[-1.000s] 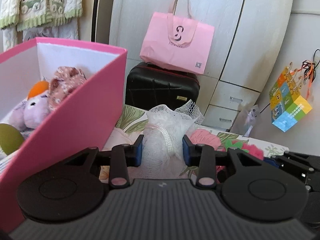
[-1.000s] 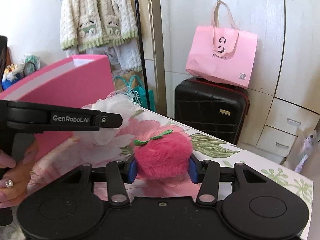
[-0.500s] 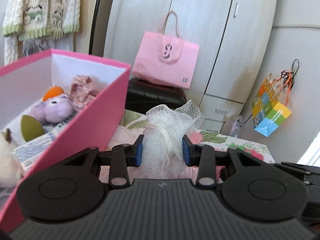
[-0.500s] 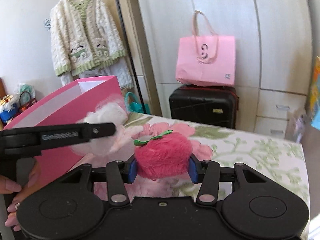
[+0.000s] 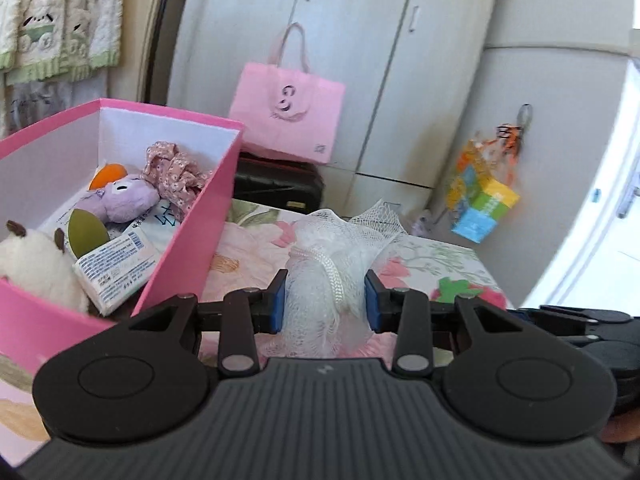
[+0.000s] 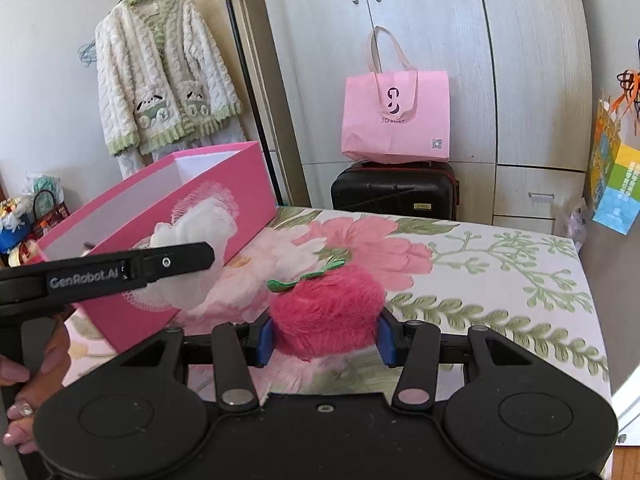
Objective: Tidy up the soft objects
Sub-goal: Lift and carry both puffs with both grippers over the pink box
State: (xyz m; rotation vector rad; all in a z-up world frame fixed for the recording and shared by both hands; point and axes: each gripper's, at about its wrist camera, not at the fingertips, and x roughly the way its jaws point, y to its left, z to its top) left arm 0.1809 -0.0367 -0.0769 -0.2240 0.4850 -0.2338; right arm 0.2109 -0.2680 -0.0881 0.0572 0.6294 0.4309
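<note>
Squeezing the white mesh bath pouf [image 5: 326, 276] between the blue pads of my left gripper [image 5: 325, 300], I hold it above the flowered bedcover [image 6: 500, 264], with the pink box [image 5: 192, 248] just ahead and to the left of the jaws. My right gripper [image 6: 325, 338] is clamped on the fuzzy pink strawberry plush [image 6: 326, 312], with the box further ahead on its left. Inside the box lie a purple plush [image 5: 124, 200], a floral scrunchie [image 5: 172, 172] and a tissue pack [image 5: 116, 268]. The loose netting could, I think, snag a pad on release, or catch the box wall and tip it. The strawberry, gripped only at its sides, could squirt out.
</note>
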